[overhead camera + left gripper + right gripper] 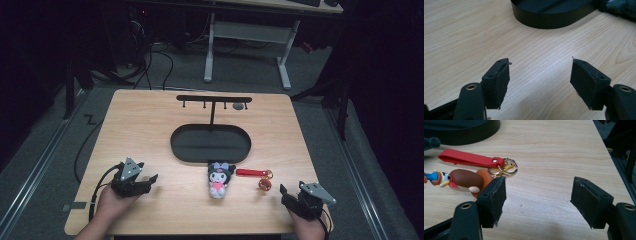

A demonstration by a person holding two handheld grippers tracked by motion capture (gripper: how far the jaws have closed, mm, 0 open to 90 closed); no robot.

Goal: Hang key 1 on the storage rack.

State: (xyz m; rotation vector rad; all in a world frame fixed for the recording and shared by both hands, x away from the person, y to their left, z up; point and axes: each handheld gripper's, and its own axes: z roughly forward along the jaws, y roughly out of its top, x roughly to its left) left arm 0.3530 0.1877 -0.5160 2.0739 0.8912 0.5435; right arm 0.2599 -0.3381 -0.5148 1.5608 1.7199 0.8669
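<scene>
A pale wooden table (150, 125) fills the middle of the high view, standing on grey carpet in a dark room; another desk's white legs (210, 50) rise at the top of the frame, with cables (155, 60) trailing on the floor at the upper left; a black oval tray (210, 143) sits at the centre of the table, and behind it stands a black T-shaped rack (214, 100) with small hooks along its bar; just below the tray's lower rim lies a small plush doll (220, 179), dark-headed with a pink body; right of the doll lies a keychain (257, 176), its red strap (469, 159) joined by a gold ring to a little brown figure (466, 180); the left gripper (150, 179), at the lower left, has its jaws wide apart over bare wood, well clear of the doll; the right gripper (283, 192), at the lower right, likewise stands with jaws apart and nothing between them, the keychain figure lying just beyond its left jaw in the right gripper view; nothing lies between either gripper and the doll or keychain.
</scene>
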